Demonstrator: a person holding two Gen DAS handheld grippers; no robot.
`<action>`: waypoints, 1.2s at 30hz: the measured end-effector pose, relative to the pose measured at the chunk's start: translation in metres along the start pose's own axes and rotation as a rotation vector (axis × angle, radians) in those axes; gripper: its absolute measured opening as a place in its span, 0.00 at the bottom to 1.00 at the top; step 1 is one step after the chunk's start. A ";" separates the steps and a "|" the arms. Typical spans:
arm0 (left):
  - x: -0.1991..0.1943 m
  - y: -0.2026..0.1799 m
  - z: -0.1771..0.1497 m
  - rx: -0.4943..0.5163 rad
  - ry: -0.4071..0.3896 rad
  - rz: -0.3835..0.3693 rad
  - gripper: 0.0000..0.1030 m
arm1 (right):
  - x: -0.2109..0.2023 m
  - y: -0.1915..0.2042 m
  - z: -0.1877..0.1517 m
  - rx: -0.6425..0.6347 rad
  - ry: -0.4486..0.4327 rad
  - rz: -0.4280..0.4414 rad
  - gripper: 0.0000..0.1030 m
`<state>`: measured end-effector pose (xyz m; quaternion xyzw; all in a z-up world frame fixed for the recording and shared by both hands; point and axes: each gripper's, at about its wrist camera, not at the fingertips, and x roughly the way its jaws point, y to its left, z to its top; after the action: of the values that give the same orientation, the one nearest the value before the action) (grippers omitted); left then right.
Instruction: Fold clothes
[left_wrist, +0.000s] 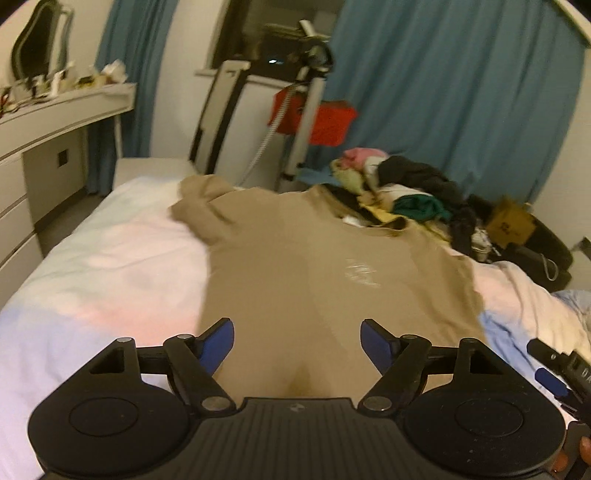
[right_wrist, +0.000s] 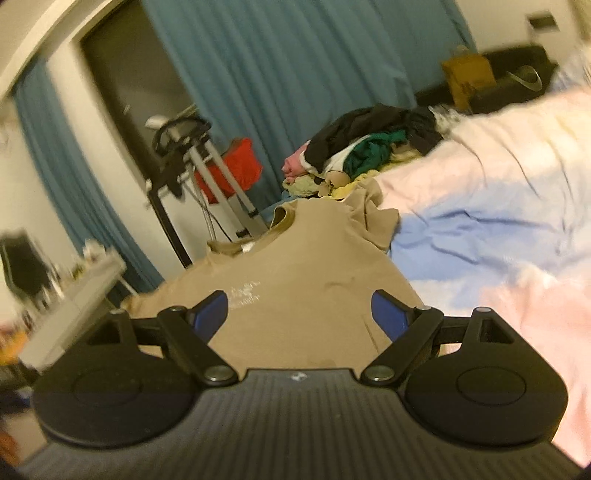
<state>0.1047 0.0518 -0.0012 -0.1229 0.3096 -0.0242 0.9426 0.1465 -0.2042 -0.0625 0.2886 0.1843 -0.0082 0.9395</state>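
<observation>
A tan T-shirt (left_wrist: 314, 266) with a small white chest print lies spread flat on the bed, collar toward the far end. My left gripper (left_wrist: 297, 339) hovers open over its near hem, blue pads wide apart and holding nothing. In the right wrist view the same tan T-shirt (right_wrist: 303, 280) runs away from me, its right sleeve crumpled near the pile. My right gripper (right_wrist: 299, 310) is open above the shirt's lower right part, nothing between its pads. The right gripper's tip (left_wrist: 554, 373) also shows at the left view's lower right edge.
A pile of mixed clothes (left_wrist: 402, 192) sits at the bed's far end beyond the collar. The pink and blue bedsheet (left_wrist: 110, 266) spreads to both sides. A white dresser (left_wrist: 44, 147) stands left. A metal stand with a red box (left_wrist: 317, 118) and blue curtains (left_wrist: 443, 92) lie behind.
</observation>
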 end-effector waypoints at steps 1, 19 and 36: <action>0.000 -0.007 -0.002 0.004 -0.003 -0.012 0.77 | 0.000 -0.005 0.003 0.041 0.001 0.020 0.85; 0.099 -0.032 -0.049 0.048 0.023 -0.110 0.80 | 0.199 -0.159 0.041 0.692 0.059 0.147 0.77; 0.157 -0.031 -0.051 -0.001 0.062 -0.234 0.85 | 0.293 -0.122 0.065 0.525 0.018 0.232 0.14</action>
<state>0.2023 -0.0087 -0.1243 -0.1578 0.3223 -0.1376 0.9232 0.4268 -0.3145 -0.1809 0.5413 0.1498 0.0541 0.8256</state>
